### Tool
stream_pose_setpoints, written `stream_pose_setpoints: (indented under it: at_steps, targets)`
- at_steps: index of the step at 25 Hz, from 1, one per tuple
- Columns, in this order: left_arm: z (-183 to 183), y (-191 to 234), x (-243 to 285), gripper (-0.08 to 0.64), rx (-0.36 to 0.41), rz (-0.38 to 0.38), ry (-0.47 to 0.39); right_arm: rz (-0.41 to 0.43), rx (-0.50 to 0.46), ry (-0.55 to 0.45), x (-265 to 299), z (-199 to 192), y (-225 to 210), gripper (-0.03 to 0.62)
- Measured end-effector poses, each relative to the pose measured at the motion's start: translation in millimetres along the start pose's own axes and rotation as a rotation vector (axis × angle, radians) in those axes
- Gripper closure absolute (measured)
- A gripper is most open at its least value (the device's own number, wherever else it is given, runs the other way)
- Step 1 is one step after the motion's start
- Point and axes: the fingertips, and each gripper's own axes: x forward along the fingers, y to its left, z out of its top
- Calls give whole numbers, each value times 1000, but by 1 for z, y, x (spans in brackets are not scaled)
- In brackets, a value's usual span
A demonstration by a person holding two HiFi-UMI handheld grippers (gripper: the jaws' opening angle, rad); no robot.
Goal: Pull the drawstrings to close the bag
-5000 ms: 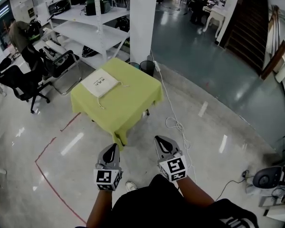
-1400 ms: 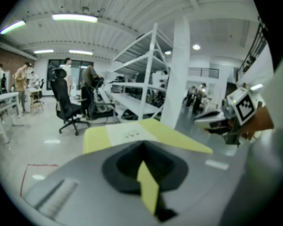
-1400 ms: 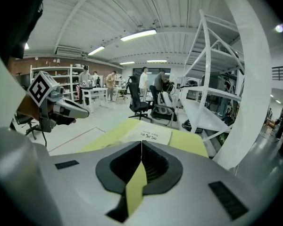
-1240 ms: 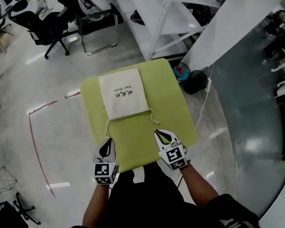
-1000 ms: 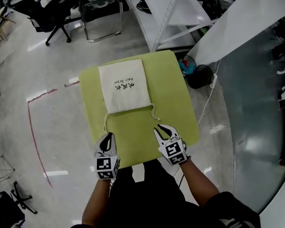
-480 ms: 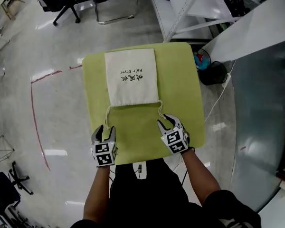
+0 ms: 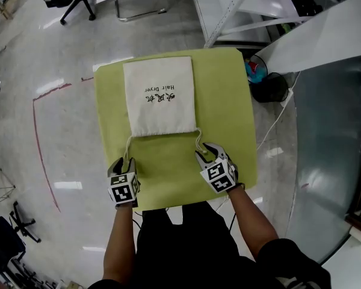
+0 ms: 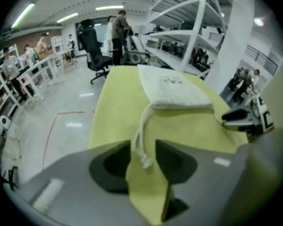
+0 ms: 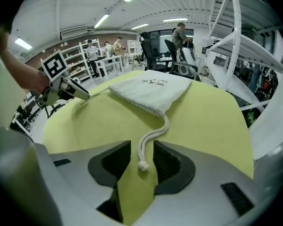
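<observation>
A white drawstring bag (image 7: 159, 95) lies flat on the green table (image 7: 228, 107), mouth toward me. Its left cord (image 7: 128, 146) runs into my left gripper (image 7: 121, 163). The knotted end (image 8: 145, 163) lies between the jaws, which have just been closing a little, and the pads stand clear of it. The right cord (image 7: 198, 142) ends between the jaws of my right gripper (image 7: 206, 151). Those jaws have just been opening, and the knot (image 9: 142, 165) sits loose in the gap. Both grippers point steeply down at the cloth.
The table's near edge is right under both grippers. A white shelf rack (image 7: 259, 11) and a black bin (image 7: 271, 89) stand beyond the table's right side, with a cable (image 7: 277, 131) on the floor. People and office chairs (image 8: 92, 46) are far behind.
Both grippers have come down and forward onto the cord ends. Their jaws, shut a second ago, now stand apart around the knots. The bag has not moved.
</observation>
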Motion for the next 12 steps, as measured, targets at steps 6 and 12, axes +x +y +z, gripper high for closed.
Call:
stream_pose_setpoints:
  at_steps: [6,12]
  targets:
    - [-4,-1,6,367,-10,-13,49,26,-35,27,4,-4,2,466]
    - [-7,-6,10,354,37,36,66,41,-11,23,6,-8,3,506]
